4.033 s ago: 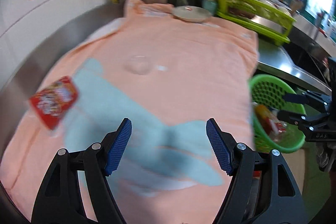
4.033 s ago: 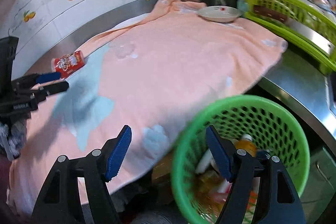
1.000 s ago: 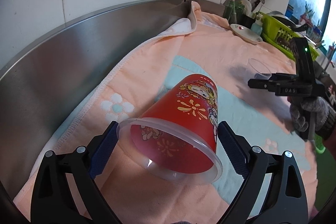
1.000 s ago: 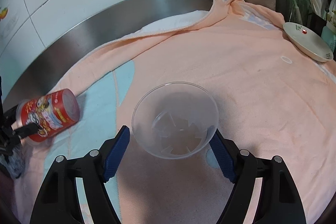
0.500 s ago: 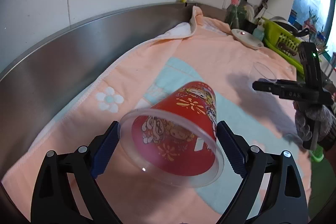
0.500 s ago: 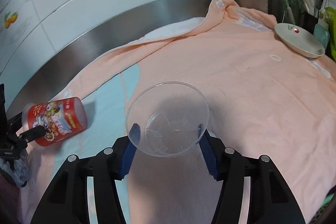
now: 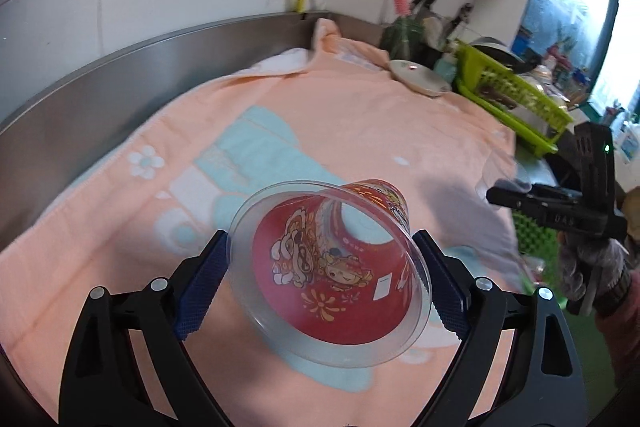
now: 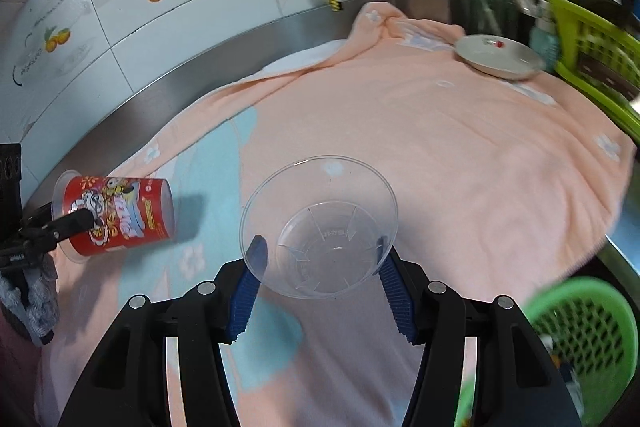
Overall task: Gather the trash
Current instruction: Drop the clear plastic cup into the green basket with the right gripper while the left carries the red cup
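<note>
A red printed cup (image 7: 332, 259) with a clear rim lies sideways between the blue pads of my left gripper (image 7: 320, 267), which is shut on it and holds it above the peach towel (image 7: 360, 131). The right wrist view shows the same cup (image 8: 116, 215) at far left, in the left gripper (image 8: 80, 219). My right gripper (image 8: 320, 259) is shut on a clear plastic bowl (image 8: 320, 223), whose mouth faces the camera. In the left wrist view, the right gripper (image 7: 496, 193) is at the right edge, held by a gloved hand (image 7: 592, 263).
A green mesh basket (image 8: 580, 339) with trash in it sits below the counter edge at lower right. A white plate (image 8: 496, 61) lies at the towel's far end, beside a green dish rack (image 8: 592, 55) and a utensil holder (image 8: 492, 7). A steel backsplash (image 7: 100, 95) borders the towel.
The right jaws have closed on the clear bowl and lifted it. Both grippers have moved right with their loads, and the green basket has come into the right wrist view.
</note>
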The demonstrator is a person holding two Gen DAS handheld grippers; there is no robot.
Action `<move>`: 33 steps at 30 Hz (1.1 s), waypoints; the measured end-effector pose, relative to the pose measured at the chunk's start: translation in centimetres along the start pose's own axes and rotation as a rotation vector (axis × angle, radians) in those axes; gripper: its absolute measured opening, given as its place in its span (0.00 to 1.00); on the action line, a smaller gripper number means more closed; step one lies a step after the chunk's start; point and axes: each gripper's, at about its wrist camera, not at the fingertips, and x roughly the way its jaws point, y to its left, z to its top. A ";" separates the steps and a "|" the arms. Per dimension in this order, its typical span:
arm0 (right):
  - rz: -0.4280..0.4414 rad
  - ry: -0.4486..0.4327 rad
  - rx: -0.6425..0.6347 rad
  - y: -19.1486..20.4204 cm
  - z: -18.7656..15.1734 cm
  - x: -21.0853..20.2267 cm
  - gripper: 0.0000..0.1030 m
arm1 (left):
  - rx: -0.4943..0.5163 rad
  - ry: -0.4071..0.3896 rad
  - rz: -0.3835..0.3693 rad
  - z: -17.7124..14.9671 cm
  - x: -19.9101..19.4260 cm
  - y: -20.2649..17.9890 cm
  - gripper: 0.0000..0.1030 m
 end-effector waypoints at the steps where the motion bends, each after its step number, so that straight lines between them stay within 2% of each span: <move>1: -0.013 -0.003 0.003 -0.6 -0.6 -0.9 0.53 | -0.003 0.001 -0.016 -0.1 -0.1 -0.6 0.86; 6: -0.090 -0.004 0.025 -4.3 -3.5 -5.6 0.53 | 0.013 -0.005 -0.110 -0.4 -0.5 -5.2 0.86; 10: -0.178 0.017 0.061 -8.7 -6.1 -8.8 0.53 | 0.059 -0.005 -0.172 0.0 -0.3 -9.1 0.86; 13: -0.234 0.044 0.094 -11.7 -8.2 -10.1 0.53 | 0.088 -0.001 -0.221 0.2 0.2 -12.2 0.86; 20: -0.270 0.093 0.212 -16.6 -13.1 -11.3 0.53 | 0.173 0.066 -0.301 0.0 3.6 -19.6 0.86; 25: -0.286 0.118 0.261 -18.8 -14.7 -10.7 0.53 | 0.238 0.120 -0.309 -0.6 6.3 -23.7 0.86; 27: -0.295 0.123 0.270 -19.4 -14.9 -10.3 0.53 | 0.277 0.140 -0.285 -1.0 7.5 -25.4 0.86; 33: -0.293 0.155 0.312 -21.4 -15.2 -8.4 0.53 | 0.306 0.203 -0.256 -1.7 10.9 -28.1 0.86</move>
